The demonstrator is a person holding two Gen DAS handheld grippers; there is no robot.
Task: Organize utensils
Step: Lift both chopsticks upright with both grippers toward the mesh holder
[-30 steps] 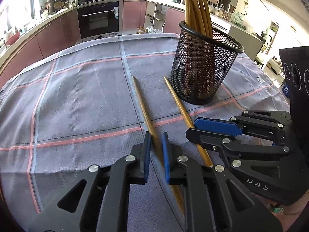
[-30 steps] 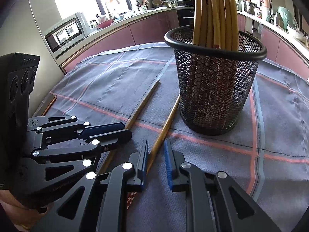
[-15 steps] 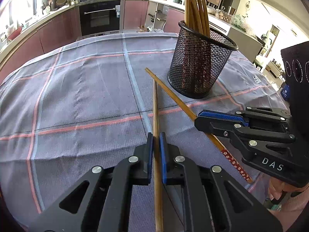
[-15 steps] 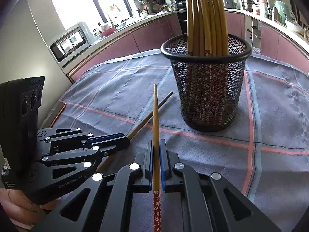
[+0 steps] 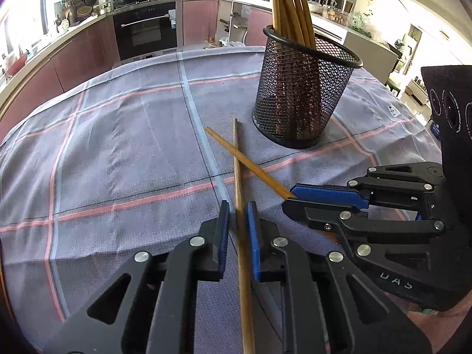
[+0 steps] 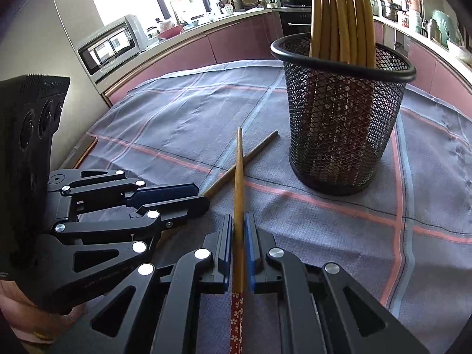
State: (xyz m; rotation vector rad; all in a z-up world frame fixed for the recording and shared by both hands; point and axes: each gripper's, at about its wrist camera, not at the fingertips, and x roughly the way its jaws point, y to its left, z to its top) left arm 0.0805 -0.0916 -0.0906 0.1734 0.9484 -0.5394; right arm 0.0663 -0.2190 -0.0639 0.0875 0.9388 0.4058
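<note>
Crossing in mid-view just short of the black mesh holder (image 5: 303, 100), two chopsticks point toward the far side of the table. The left gripper (image 5: 237, 206) has the plain chopstick (image 5: 240, 236) between its blue pads; its jaws are opening, and a thin gap shows on each side of the stick. The right gripper (image 6: 238, 218) has the red-ended chopstick (image 6: 239, 183) between its fingers; these jaws are opening too, though the pads lie against the stick's sides, with the red floral end trailing back under the camera. The two grippers sit side by side, close together, near the table's front edge.

The holder stands upright on the checked tablecloth (image 5: 118, 147), ahead and to the right of both tips and apart from them. A bundle of chopsticks (image 5: 290, 8) fills much of its rim and leans out above it. Left of the crossed sticks the cloth lies bare out to its far hem, beyond which stand the oven (image 5: 147, 34) and the counter.
</note>
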